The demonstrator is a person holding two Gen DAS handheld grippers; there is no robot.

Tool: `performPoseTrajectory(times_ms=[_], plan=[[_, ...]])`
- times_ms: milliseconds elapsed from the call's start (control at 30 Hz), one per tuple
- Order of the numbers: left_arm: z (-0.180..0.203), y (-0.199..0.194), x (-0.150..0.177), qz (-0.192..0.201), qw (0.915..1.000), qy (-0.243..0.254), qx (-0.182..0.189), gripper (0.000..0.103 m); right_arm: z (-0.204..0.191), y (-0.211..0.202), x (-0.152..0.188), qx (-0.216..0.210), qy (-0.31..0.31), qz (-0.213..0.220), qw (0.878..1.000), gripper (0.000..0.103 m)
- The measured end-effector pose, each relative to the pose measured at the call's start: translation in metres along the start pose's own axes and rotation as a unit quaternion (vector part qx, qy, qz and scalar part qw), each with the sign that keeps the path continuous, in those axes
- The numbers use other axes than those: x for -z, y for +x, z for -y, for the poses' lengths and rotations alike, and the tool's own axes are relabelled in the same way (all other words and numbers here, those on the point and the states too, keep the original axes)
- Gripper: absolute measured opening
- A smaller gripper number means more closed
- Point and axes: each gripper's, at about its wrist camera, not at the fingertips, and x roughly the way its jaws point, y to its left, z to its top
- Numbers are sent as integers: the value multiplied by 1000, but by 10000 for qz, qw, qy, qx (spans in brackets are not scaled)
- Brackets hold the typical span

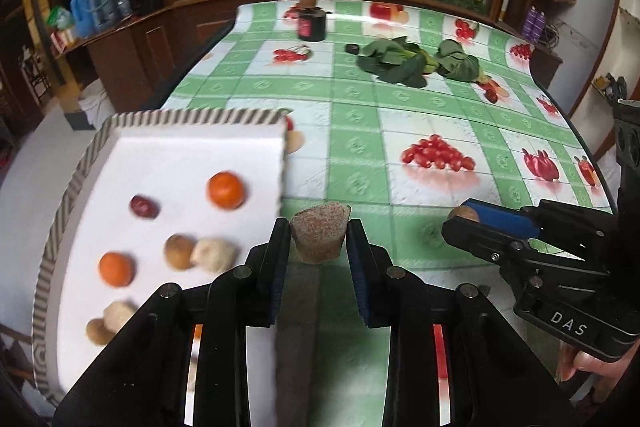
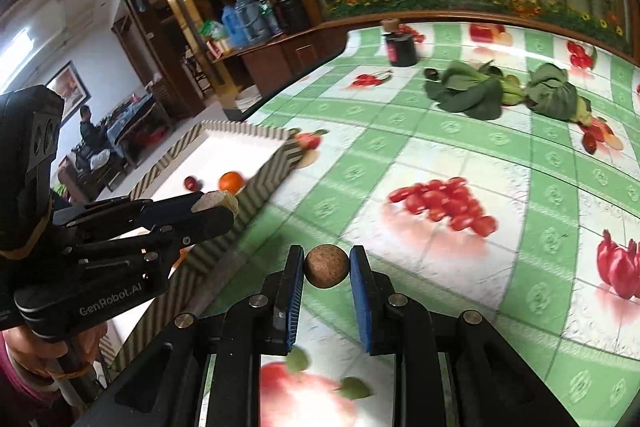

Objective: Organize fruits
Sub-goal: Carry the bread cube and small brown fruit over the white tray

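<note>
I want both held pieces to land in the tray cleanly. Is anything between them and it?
Only the tray's striped wall. The left gripper with its cut chunk sits just outside it; the right gripper with the brown ball is farther out.

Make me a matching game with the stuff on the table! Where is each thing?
Things:
1. round brown fruit
2. fruit wedge
3. orange
4. leafy greens

Places:
A. lying in the white tray
B. on the far tablecloth
C. between the right gripper fingers
D. between the left gripper fingers

Pairs: 1-C, 2-D, 3-A, 4-B
</note>
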Motion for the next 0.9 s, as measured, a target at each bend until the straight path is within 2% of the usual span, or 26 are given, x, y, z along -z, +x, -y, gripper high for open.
performPoseTrajectory(times_ms=[267, 400, 667, 900], plan=[[-65, -23, 8, -21, 9980, -628, 39, 28, -40, 12, -3, -171, -280, -114, 9994, 22], [-106, -32, 7, 42, 9954, -944, -179, 28, -60, 23, -10, -319, -423, -147, 9985, 22], [-161, -18, 16, -225, 9897, -1381, -300, 28, -102, 64, -34, -575, -795, -341, 9946, 22], [-185, -1, 23, -385, 9862, -1546, -453, 28, -123, 113, -59, -645, -959, -561, 9917, 22]])
